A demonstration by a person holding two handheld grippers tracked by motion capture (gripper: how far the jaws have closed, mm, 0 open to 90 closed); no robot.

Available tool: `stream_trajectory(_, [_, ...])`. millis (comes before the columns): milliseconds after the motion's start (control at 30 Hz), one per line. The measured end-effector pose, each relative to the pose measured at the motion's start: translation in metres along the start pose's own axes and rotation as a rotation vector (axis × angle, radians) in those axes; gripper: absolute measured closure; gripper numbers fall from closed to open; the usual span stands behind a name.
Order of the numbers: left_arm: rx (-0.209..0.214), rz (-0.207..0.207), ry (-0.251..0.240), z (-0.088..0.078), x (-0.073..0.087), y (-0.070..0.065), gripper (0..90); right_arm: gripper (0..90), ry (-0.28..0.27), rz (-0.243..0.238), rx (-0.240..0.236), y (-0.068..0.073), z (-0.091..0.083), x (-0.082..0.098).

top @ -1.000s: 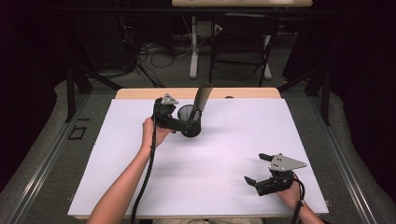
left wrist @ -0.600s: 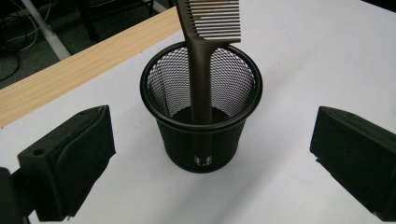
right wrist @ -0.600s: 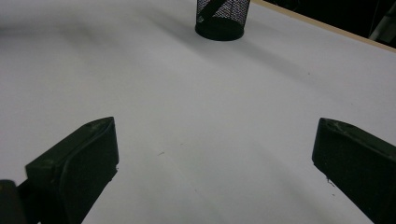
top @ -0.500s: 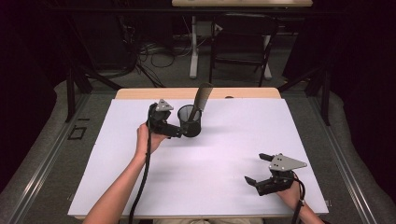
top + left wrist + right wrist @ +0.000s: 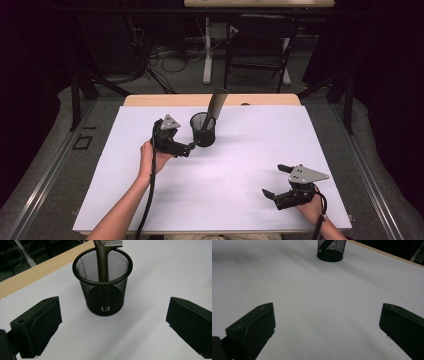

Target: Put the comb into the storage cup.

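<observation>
my left gripper (image 5: 192, 146) faces the mesh pen cup (image 5: 203, 129)

jaws spread wide, holding nothing; the cup, brown comb (image 5: 103, 258) upright inside, stands just ahead between them, untouched, near the table's far edge.

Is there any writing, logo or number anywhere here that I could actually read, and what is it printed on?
Small pale mark low on the front of the black mesh cup: two or three characters, too blurred to read.
Brown comb standing in the cup: no lettering visible.
White table cover: no text.
Left gripper and right gripper, jaws open: no readable label.
</observation>
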State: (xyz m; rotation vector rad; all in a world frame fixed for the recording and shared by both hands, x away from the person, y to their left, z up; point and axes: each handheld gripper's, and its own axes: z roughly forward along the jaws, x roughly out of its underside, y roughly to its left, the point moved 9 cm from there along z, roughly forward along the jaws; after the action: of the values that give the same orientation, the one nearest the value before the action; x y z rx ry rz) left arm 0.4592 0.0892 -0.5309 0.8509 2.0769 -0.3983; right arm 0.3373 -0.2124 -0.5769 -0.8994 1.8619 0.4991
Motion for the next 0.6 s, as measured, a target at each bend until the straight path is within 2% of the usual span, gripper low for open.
stream_trajectory(267, [-0.009, -0.001, 0.003, -0.009, 0.01, 0.0, 0.1, 0.1, 0.002, 0.0, -0.002, 0.0, 0.001, 0.0])
stream_trajectory(600, [-0.011, 0.007, 0.003, -0.02, 0.02, -0.006, 0.1, 0.1, 0.001, 0.002, -0.002, 0.0, 0.0, 0.0])
